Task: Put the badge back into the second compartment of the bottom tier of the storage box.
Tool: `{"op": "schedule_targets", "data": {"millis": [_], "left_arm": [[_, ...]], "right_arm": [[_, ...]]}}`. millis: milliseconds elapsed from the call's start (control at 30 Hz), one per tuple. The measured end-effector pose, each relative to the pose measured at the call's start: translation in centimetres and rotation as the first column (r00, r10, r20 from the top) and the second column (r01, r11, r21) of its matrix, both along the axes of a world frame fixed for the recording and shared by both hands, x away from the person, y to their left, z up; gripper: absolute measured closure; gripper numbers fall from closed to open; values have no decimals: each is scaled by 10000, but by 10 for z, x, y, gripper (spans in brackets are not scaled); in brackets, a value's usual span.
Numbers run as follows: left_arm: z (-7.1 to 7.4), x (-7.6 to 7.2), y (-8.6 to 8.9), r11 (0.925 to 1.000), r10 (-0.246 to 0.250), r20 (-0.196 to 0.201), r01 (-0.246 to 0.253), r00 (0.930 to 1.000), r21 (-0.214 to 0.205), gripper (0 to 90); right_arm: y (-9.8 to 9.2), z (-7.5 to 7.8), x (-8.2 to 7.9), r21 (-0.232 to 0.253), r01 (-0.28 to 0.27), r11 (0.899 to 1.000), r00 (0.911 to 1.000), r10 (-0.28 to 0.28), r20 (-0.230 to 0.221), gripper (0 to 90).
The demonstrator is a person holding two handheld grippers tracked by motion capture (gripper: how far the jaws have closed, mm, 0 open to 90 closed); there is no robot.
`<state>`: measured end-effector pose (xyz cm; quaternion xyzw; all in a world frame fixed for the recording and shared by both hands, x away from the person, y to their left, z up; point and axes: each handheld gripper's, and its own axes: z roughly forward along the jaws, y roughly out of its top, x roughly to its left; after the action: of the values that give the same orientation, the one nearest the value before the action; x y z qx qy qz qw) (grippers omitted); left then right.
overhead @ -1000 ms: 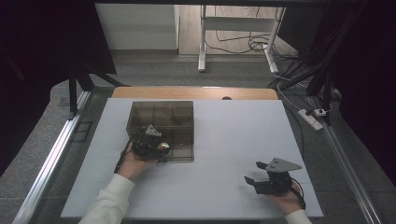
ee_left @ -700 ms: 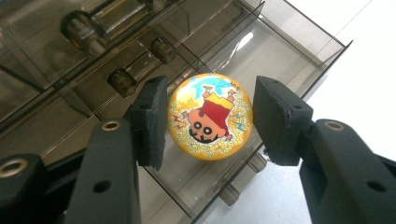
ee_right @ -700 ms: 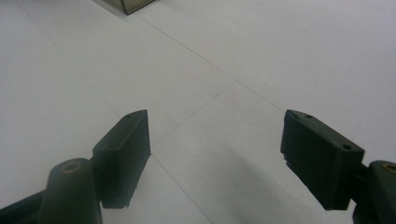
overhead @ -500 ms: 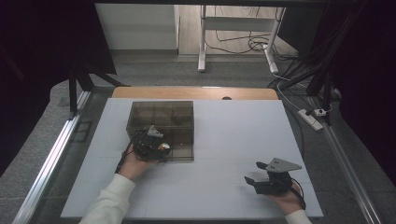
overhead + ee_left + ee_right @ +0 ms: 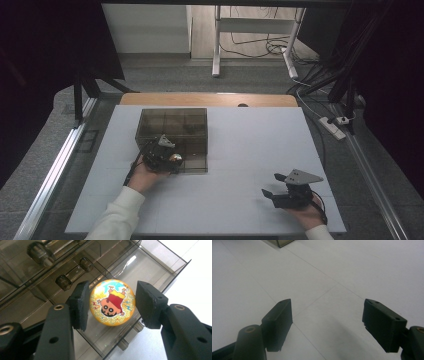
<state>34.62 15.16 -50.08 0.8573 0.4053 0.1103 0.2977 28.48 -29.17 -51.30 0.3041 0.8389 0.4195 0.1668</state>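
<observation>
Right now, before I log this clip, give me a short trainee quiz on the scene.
1. What is between the left gripper's jaws? A) a cup B) a ball C) a block
2. True or false: the right gripper grips the box.
3. Fill in: the right gripper's jaws stand ____ over the table.
Key: 1 B; 2 false; 3 open.
</observation>
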Motion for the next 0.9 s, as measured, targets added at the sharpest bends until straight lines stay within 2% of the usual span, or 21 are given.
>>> {"op": "schedule_targets", "data": {"millis": [333,533,667,900], "left_arm": [[3,-3,2,9997,-62,41,63,10000,-247,415],[11,-10,4,9978,-119,392,144,9992,-652,397],[12,-17,4,9973,-195,568,234,9982,-693,375],[11,-31,15,9934,83,768,6,9970,-1146,344]], "right_arm": [[0,0,0,12,-5,10000,10000,5,2,245],[0,1,0,34,14,10000,10000,-14,13,245],[0,0,-1,28,6,10000,10000,-6,-5,245],[-2,1,-1,66,47,10000,10000,-47,4,245]]}}
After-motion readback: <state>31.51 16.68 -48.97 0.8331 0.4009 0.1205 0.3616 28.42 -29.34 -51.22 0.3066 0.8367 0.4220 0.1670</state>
